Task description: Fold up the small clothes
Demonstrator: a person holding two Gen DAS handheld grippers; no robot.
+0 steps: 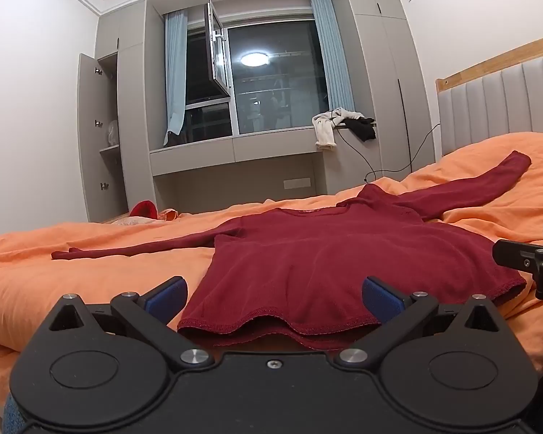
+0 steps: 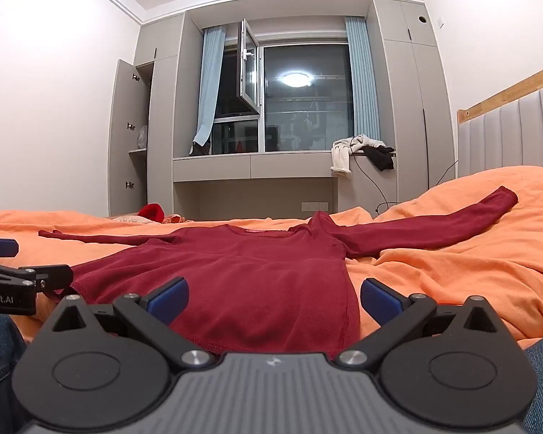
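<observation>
A dark red long-sleeved top (image 1: 307, 253) lies flat on the orange bedspread (image 1: 72, 282), hem toward me, both sleeves spread out sideways. My left gripper (image 1: 273, 298) is open and empty, its blue pads either side of the hem's left part. The same top (image 2: 249, 275) shows in the right wrist view. My right gripper (image 2: 273, 298) is open and empty at the hem's right corner. Each gripper shows at the edge of the other's view: the right one (image 1: 525, 256), the left one (image 2: 21, 278).
A small red garment (image 2: 152, 212) and pale cloth lie at the bed's far edge. A grey padded headboard (image 1: 499, 105) stands at the right. Beyond the bed are a window ledge with clothes (image 1: 340, 123), a cable, and an open wardrobe door (image 1: 94, 137).
</observation>
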